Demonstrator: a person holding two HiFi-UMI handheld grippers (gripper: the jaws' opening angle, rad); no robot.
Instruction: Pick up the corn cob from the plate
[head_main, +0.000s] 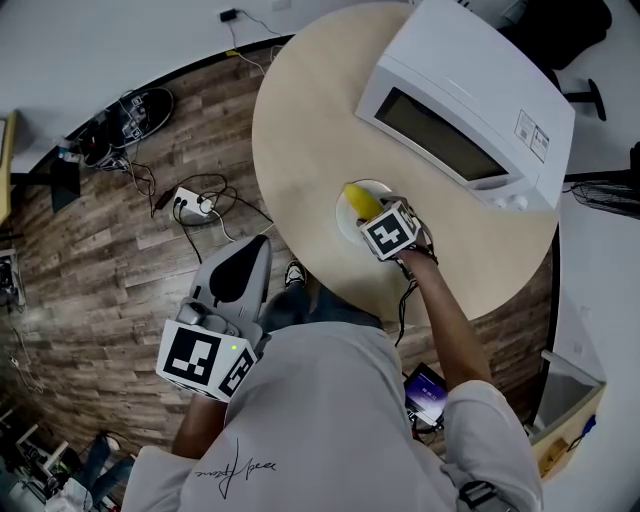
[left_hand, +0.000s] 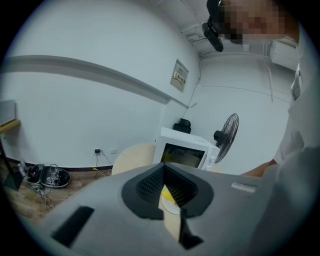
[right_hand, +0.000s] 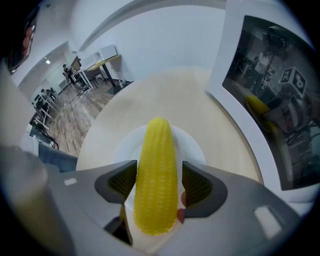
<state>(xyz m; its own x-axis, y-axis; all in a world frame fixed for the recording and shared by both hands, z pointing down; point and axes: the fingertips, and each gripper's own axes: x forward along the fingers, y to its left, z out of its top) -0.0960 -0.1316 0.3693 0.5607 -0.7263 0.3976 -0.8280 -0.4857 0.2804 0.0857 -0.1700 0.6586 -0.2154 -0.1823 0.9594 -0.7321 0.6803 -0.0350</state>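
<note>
A yellow corn cob (right_hand: 156, 175) lies lengthwise between the jaws of my right gripper (right_hand: 159, 182), its far tip over the white plate (right_hand: 125, 150). The left pad touches the cob and the right pad sits hard against it, so the gripper is shut on the cob. From the head view the right gripper (head_main: 378, 222) is over the plate (head_main: 348, 222) with the cob (head_main: 362, 198) poking out beyond it. My left gripper (head_main: 255, 250) is shut and holds nothing, hanging off the table's near left edge; its own view (left_hand: 165, 192) shows the plate (left_hand: 172, 209) far ahead.
A white microwave (head_main: 470, 110) stands on the round beige table (head_main: 300, 130) just right of the plate, its door close to my right gripper. A power strip (head_main: 190, 203) and cables lie on the wooden floor at left. A black fan (left_hand: 227, 132) stands behind the microwave.
</note>
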